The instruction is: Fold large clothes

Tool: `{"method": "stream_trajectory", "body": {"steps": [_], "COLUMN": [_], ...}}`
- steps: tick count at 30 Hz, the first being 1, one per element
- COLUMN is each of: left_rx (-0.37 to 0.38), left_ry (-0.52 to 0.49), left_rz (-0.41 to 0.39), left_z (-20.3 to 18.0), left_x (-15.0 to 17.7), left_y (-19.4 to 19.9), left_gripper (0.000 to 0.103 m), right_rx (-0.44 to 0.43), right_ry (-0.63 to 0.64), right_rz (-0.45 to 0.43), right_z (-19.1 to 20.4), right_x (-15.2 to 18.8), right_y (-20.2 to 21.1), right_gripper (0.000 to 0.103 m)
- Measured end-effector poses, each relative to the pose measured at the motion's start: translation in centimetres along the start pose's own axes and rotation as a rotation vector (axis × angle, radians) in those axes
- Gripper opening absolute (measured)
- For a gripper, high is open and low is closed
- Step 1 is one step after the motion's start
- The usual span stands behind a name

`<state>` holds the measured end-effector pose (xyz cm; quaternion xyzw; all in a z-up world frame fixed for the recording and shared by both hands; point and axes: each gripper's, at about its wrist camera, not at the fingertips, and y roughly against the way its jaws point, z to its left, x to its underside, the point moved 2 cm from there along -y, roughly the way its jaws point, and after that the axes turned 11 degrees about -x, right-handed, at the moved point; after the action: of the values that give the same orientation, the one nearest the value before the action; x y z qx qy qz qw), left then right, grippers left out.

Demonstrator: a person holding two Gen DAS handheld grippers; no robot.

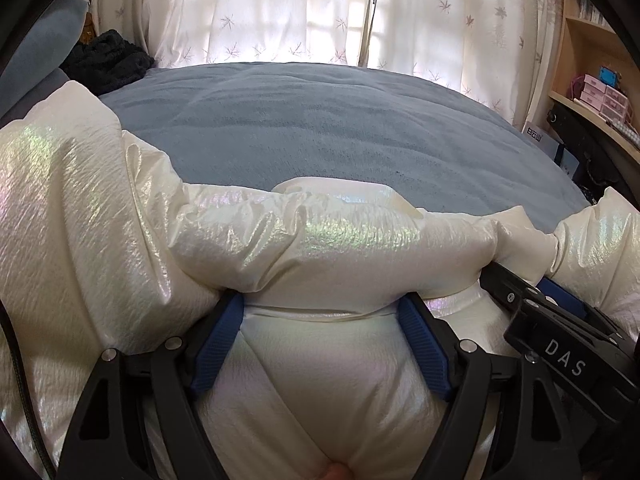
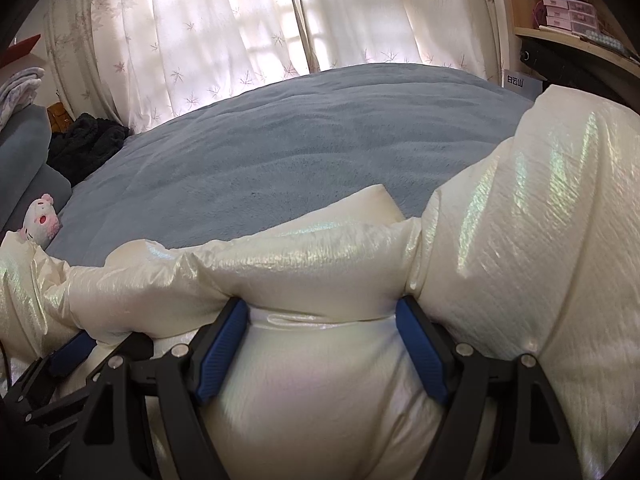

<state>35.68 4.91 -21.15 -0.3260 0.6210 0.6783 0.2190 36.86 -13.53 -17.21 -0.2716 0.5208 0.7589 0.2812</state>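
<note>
Both the left gripper (image 1: pixel 322 312) and right gripper (image 2: pixel 323 314) stand wide, pads pressing a thick puffy jacket (image 1: pixel 312 240) roll just ahead on the bed (image 1: pixel 320 128); slick fabric could squeeze out.

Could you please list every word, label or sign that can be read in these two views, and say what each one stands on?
"DAS": white letters on the black body of the right gripper, seen from the left wrist view.
"白云山": dark characters on a white box at the far edge of the bed, beside the desk.
Pink boxes on the shelf: any print is too small to read.
</note>
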Motion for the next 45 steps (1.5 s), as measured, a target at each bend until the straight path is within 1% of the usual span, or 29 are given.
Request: {"method": "stream_trajectory", "body": {"steps": [3,6,10,11,12,14,16,17,19,21,24,29,34,35,37,38,39,40,41,42,43,44,45], "left_rx": [-0.004,-0.015,-0.021,-0.022,-0.019,-0.019,-0.028,-0.036,-0.062,-0.070,-0.048,-0.033,-0.032,-0.031,-0.012,0.000,0.017,0.030,0.034,0.035,0.035,0.042,0.045], "left_ry": [-0.004,-0.034,-0.055,-0.050,-0.039,-0.027,-0.043,-0.055,-0.083,-0.084,-0.034,0.000,-0.011,-0.014,-0.024,-0.022,-0.012,0.009,0.034,0.072,0.100,0.131,0.145], "left_rz": [0.012,0.069,0.201,0.240,0.257,0.251,0.216,0.206,0.180,0.160,0.176,0.175,0.195,0.201,0.221,0.230,0.239,0.242,0.239,0.229,0.217,0.198,0.181], "left_z": [0.2,-0.1,-0.3,-0.3,-0.2,-0.2,-0.5,-0.6,-0.9,-0.9,-0.2,0.1,0.4,0.4,0.5,0.7,1.1,1.8,2.5,3.5,4.3,5.4,6.1], "left_x": [-0.2,-1.1,-3.2,-3.8,-4.4,-5.7,-6.4,-6.4,-6.1,-5.9,-5.7,-4.9,-4.5,-4.6,-4.7,-4.8,-5.0,-5.2,-5.5,-5.7,-5.8,-5.8,-5.7], "left_y": [0.1,0.1,-0.3,-0.5,-0.6,-0.7,-1.0,-1.2,-1.7,-2.2,-3.0,-3.9,-3.4,-3.1,-2.4,-2.0,-1.4,-0.6,0.1,1.3,2.3,3.8,5.1], "left_gripper": [0.079,0.079,0.079,0.079,0.079,0.081,0.082,0.084,0.088,0.092,0.096,0.099,0.099,0.099,0.099,0.099,0.098,0.096,0.094,0.094,0.094,0.094,0.094], "right_rx": [0.003,0.011,0.017,0.016,0.011,-0.012,-0.024,-0.021,0.005,0.024,0.011,0.011,0.023,0.021,0.000,-0.019,-0.031,-0.036,-0.052,-0.073,-0.100,-0.112,-0.124], "right_ry": [-0.001,-0.006,-0.002,-0.012,-0.036,-0.086,-0.112,-0.112,-0.072,-0.044,-0.067,-0.072,-0.047,-0.042,-0.027,-0.007,0.010,0.018,0.018,0.010,-0.005,-0.012,-0.019], "right_rz": [0.004,0.046,0.196,0.233,0.263,0.268,0.262,0.264,0.258,0.253,0.248,0.250,0.251,0.257,0.297,0.314,0.312,0.304,0.290,0.269,0.231,0.212,0.196], "right_z": [0.0,0.1,0.4,0.3,0.2,-0.3,-0.8,-0.8,-0.4,-0.2,-0.6,-1.0,-0.7,-0.7,-0.6,-0.4,-0.3,-0.3,-0.3,-0.4,-0.4,-0.4,-0.3], "right_x": [0.0,-0.4,-1.7,-2.2,-2.9,-3.8,-4.4,-4.4,-4.1,-3.9,-4.1,-3.8,-3.7,-3.7,-4.1,-4.5,-4.9,-5.2,-5.7,-6.0,-6.5,-6.7,-6.9], "right_y": [0.0,-0.2,-0.8,-1.0,-1.1,-1.1,-1.5,-1.7,-2.4,-2.7,-3.3,-4.1,-3.7,-3.5,-3.2,-2.5,-1.5,-0.7,0.7,1.8,3.5,4.6,5.6], "right_gripper": [0.078,0.078,0.080,0.080,0.080,0.080,0.080,0.080,0.082,0.086,0.088,0.090,0.090,0.090,0.090,0.084,0.079,0.067,0.061,0.059,0.052,0.048,0.046]}}
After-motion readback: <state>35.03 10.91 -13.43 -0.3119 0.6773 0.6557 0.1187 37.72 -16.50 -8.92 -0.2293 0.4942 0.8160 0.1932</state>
